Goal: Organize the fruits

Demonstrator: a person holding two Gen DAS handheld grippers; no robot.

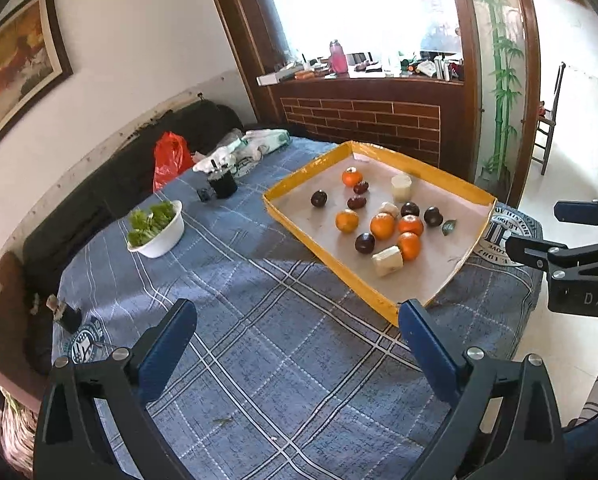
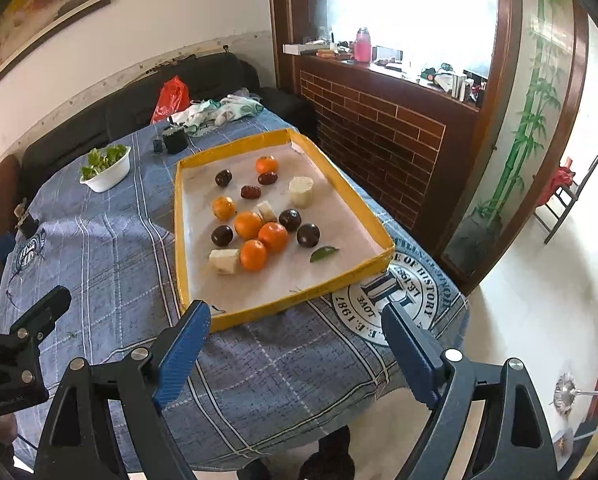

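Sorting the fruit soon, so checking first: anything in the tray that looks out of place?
A loose green leaf lies in the yellow-rimmed tray, near its front right corner, apart from the fruit. Nothing looks spilled.

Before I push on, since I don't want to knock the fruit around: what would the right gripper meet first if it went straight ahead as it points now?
Probably the near yellow wall of the tray. The right gripper is open and empty, aimed down over the blue plaid cloth toward it; the oranges lie beyond. Depth is unclear.
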